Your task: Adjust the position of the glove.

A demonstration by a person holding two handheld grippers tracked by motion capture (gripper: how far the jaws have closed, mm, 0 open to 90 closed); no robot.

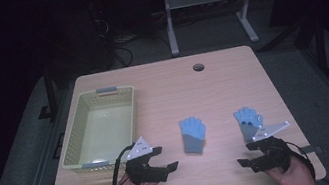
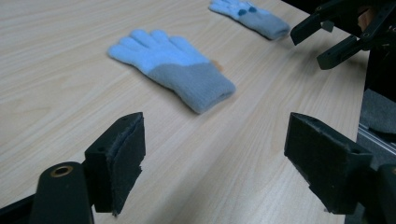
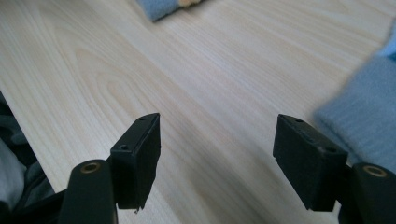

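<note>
Item: two blue gloves, flat on the surface (image 1: 162, 93), well apart: left glove (image 1: 193, 135) mid-surface, right glove (image 1: 248, 122) just ahead of the right gripper (image 1: 250, 155). Basket (image 1: 72, 151) at left. Left gripper (image 1: 161, 159): fingers wide open, empty; right likewise. Risk: shallow pinch snags only knit, glove slips or drags.

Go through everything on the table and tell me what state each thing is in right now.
Left tongs: open, nothing between the jaws.
Right tongs: open, nothing between the jaws.
Middle glove: lying flat on the table, fingers pointing away, untouched.
Right glove: lying flat, cuff next to the right tongs, not gripped.
Basket: upright, empty.
</note>
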